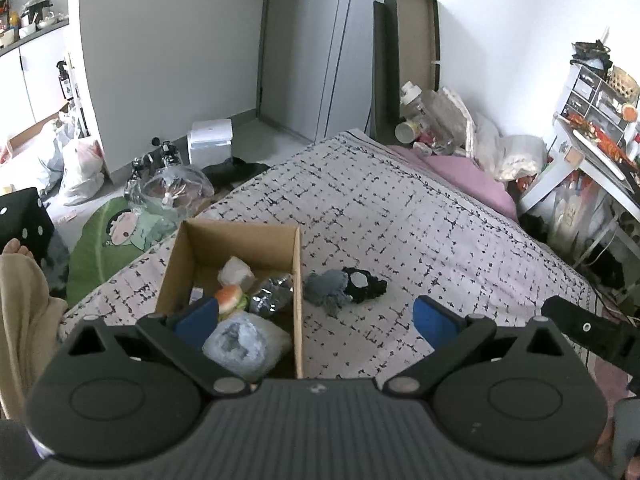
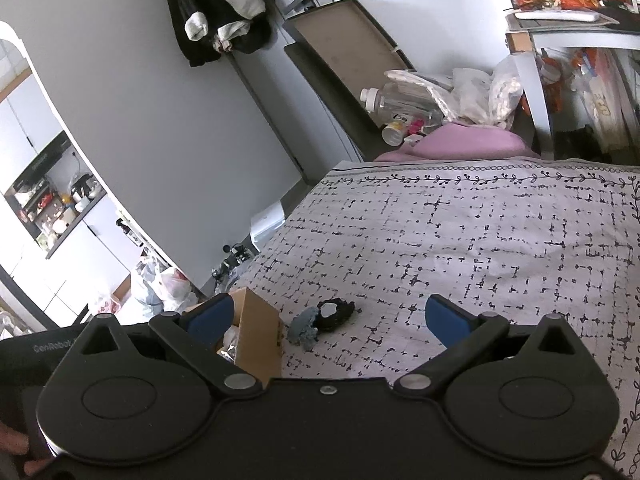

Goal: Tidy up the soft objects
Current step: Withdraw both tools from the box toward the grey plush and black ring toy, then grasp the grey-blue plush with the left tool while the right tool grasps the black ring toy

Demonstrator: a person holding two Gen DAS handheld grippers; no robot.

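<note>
Bed (image 1: 420, 216) fills most of both views, with a white cover marked in small black dashes. A pink pillow (image 1: 468, 176) lies at its far end, next to a heap of bottles (image 2: 400, 108) and bags. Behind the bed is a grey wall. The floor beside the bed holds plastic bags (image 1: 80, 168), a white box (image 1: 210, 140) and a green cushion (image 1: 108, 240). The right wrist view alone shows dark clothes (image 2: 224, 4) hanging high on the wall and a kitchen shelf far off on the left. The left wrist view alone shows a white desk (image 1: 580, 148) packed with stuff on the right.

A brown box (image 1: 298, 280) sits on the bed. The left wrist view looks down into it: a big pale blue soft toy (image 1: 236, 344), a shiny silver one (image 1: 272, 296), a burger toy (image 1: 229, 296) and a white one (image 1: 236, 272) are inside. The right wrist view sees only the box's side (image 2: 260, 332) and little of what is in it.

Just beside the box, on the cover, lie a grey soft toy (image 1: 326, 286) and a black soft toy (image 1: 364, 284), touching each other.

The left gripper (image 1: 316, 320) is spread wide and holds nothing, with one blue finger over the box. The right gripper (image 2: 328, 320) is spread wide too and is empty, above the bed near the two toys.
</note>
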